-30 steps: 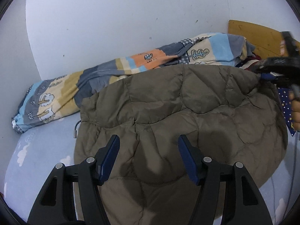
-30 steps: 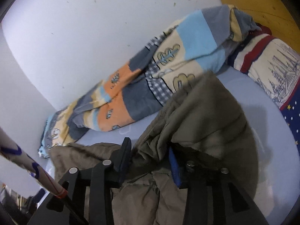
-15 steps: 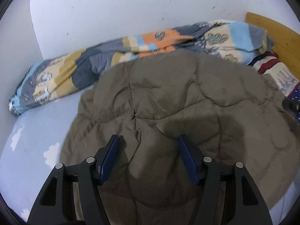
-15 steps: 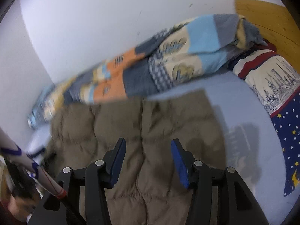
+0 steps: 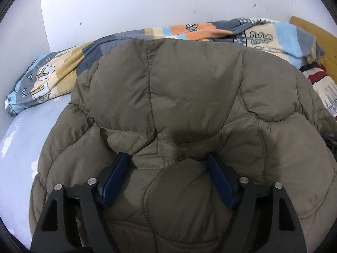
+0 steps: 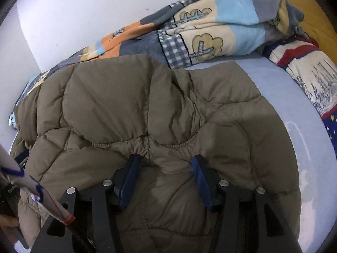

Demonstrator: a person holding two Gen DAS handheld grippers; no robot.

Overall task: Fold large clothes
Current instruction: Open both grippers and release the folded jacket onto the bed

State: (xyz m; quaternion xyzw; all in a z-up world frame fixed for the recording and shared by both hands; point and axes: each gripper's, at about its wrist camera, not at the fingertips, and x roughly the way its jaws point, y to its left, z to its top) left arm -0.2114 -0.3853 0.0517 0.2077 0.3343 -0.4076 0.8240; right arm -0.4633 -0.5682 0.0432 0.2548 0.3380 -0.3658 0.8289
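Both grippers are seen with their jaws spread wide, nothing being held between them. In the left wrist view the left gripper (image 5: 167, 175) is lowered onto the jacket (image 5: 189, 105), its blue pads (image 5: 114, 181) pressed against or just above the quilted fabric; whether contact is made cannot be told for certain. In the right wrist view the right gripper (image 6: 164, 177) is placed likewise over the jacket (image 6: 147, 109), with a gathered seam lying just ahead of its pads (image 6: 200, 181). The jacket, an olive-brown padded one, is spread over the middle of the bed (image 5: 19, 147), which is covered by a pale blue sheet printed with white clouds. The jacket's far edge is laid against a patchwork blanket (image 5: 52, 73) that is bunched along the bed's far side, at the foot of a white wall (image 5: 147, 4). In the right wrist view the same blanket (image 6: 210, 31) is seen beyond the jacket, and a bare stretch of the sheet (image 6: 305, 147) is left on the jacket's right. A pillow (image 6: 305, 69) with red stripes and a starred blue patch is set at the bed's right end, below a wooden headboard (image 6: 311, 10). A white rod (image 6: 31, 187) with blue and red marks is crossed over the lower left corner of the right wrist view; what it belongs to cannot be told.
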